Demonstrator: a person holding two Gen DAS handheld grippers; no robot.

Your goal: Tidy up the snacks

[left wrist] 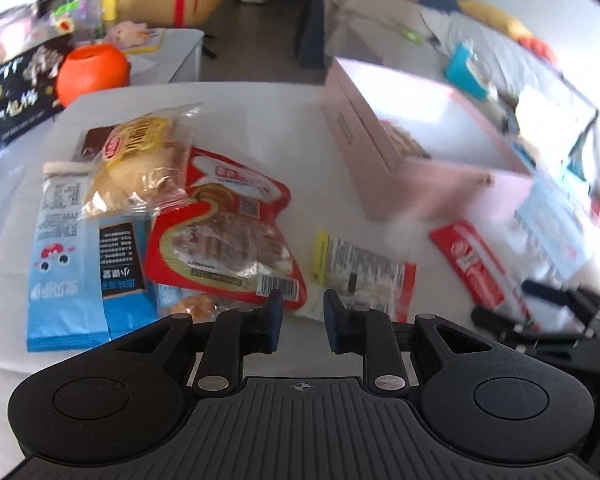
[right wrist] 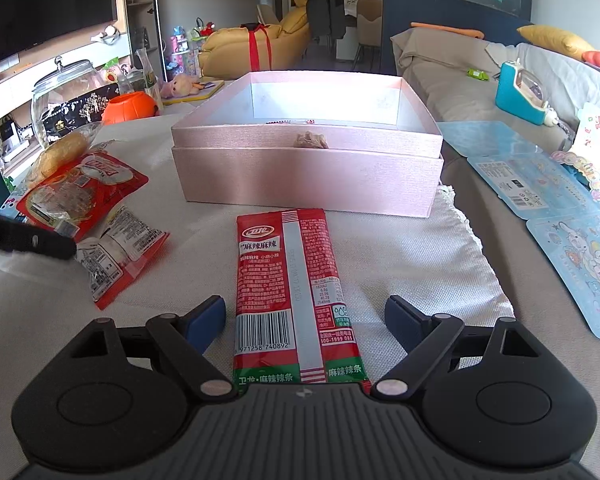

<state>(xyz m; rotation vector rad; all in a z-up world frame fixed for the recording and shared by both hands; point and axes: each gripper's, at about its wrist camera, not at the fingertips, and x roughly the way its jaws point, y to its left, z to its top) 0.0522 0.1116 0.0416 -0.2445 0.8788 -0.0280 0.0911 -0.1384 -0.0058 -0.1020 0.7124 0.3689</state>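
One red snack packet (right wrist: 296, 296) lies lengthwise toward the pink box (right wrist: 308, 172).

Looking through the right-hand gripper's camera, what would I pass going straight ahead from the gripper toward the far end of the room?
Right gripper, open → long red snack packet lying between its fingers → pink box, open on top → yellow sofa tied with red ribbon far behind.

Both wrist views low over the table, facing the pink box (right wrist: 307, 168), sharing the snacks
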